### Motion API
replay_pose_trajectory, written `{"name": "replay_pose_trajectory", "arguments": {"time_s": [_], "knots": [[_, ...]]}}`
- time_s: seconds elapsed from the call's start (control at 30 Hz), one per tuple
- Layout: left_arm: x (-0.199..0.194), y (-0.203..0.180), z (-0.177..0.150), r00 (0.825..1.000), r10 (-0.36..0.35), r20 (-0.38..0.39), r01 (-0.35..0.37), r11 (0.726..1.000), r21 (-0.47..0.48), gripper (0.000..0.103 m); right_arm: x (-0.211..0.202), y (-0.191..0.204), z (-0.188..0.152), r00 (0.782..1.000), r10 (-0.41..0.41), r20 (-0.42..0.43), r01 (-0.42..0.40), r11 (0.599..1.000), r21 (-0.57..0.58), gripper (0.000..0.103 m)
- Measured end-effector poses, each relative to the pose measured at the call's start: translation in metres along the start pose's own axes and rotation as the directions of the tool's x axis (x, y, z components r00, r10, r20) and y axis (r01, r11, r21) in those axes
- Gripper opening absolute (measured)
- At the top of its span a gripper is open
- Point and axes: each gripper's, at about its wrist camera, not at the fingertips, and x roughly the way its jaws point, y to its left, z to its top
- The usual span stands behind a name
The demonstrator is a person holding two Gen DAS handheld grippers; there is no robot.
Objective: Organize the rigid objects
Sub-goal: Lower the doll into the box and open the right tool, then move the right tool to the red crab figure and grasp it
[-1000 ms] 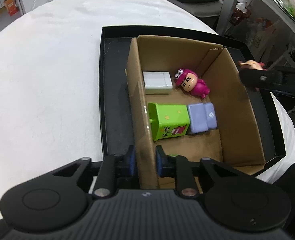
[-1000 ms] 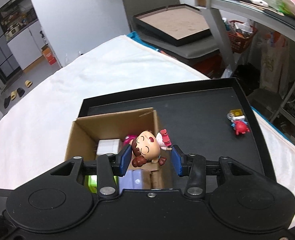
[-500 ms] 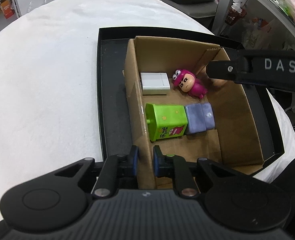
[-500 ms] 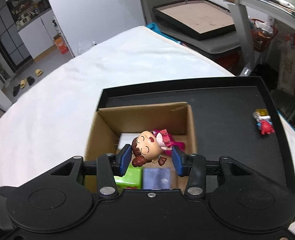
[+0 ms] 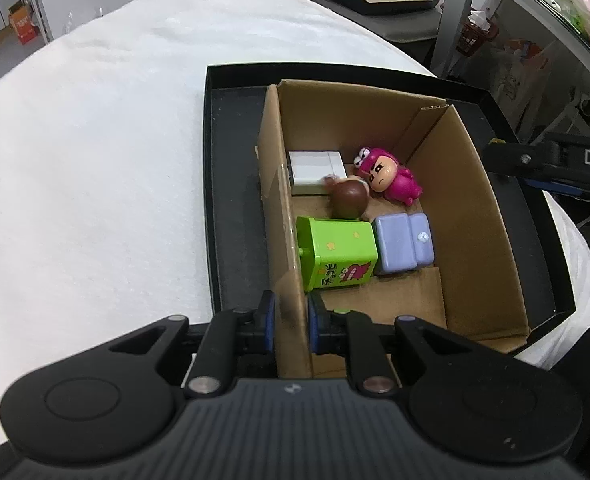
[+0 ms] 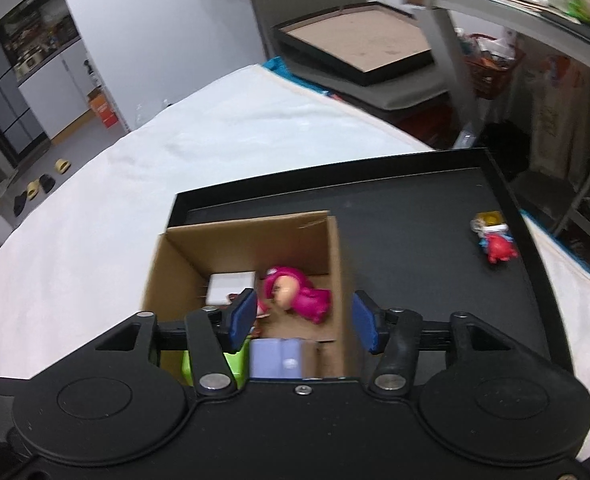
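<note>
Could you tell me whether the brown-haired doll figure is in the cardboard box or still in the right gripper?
In the box. The brown-haired doll lies on the cardboard box floor beside the white block, and the right gripper is open and empty.

Left tool (image 5: pixel 289 316) pinched on a cardboard wall; right tool (image 6: pixel 303 322) spread wide, nothing between its fingers.

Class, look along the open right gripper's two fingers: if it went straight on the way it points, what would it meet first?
Probably the pink doll lying in the cardboard box, centred between the right gripper fingers. Depth is unclear; the box's right wall could catch one finger first.
</note>
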Motion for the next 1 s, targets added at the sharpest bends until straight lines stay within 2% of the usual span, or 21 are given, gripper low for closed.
{"name": "replay_pose_trajectory", "arguments": {"time_s": [0.3, 0.47, 0.57, 0.63, 0.83, 1.0], "knots": [[-0.008, -0.018, 0.002, 0.995, 0.093, 0.033, -0.095, 0.993, 0.074, 0.019, -0.001, -0.038, -0.003, 0.998, -0.053, 0.023, 0.051, 0.997, 0.064, 0.062], [-0.006, -0.022, 0.006, 0.992, 0.121, 0.018, -0.122, 0.990, 0.065, 0.022, 0.004, -0.059, -0.007, 0.998, -0.063, 0.020, 0.061, 0.994, 0.095, 0.073], [-0.005, -0.024, 0.011, 0.990, 0.140, 0.015, -0.141, 0.989, 0.047, 0.032, 0.008, -0.070, -0.008, 0.998, -0.065, 0.024, 0.062, 0.992, 0.110, 0.076], [-0.004, -0.025, 0.014, 0.988, 0.154, 0.017, -0.155, 0.987, 0.037, 0.045, 0.011, -0.078, -0.009, 0.998, -0.062, 0.029, 0.058, 0.992, 0.115, 0.077], [0.005, -0.031, 0.022, 0.979, 0.205, -0.004, -0.204, 0.978, 0.029, 0.053, 0.026, -0.097, -0.009, 0.998, -0.059, 0.019, 0.056, 0.989, 0.137, 0.077], [0.013, -0.033, 0.032, 0.971, 0.239, -0.023, -0.238, 0.971, 0.026, 0.055, 0.042, -0.114, -0.005, 0.997, -0.074, 0.010, 0.072, 0.985, 0.158, 0.077]]}}
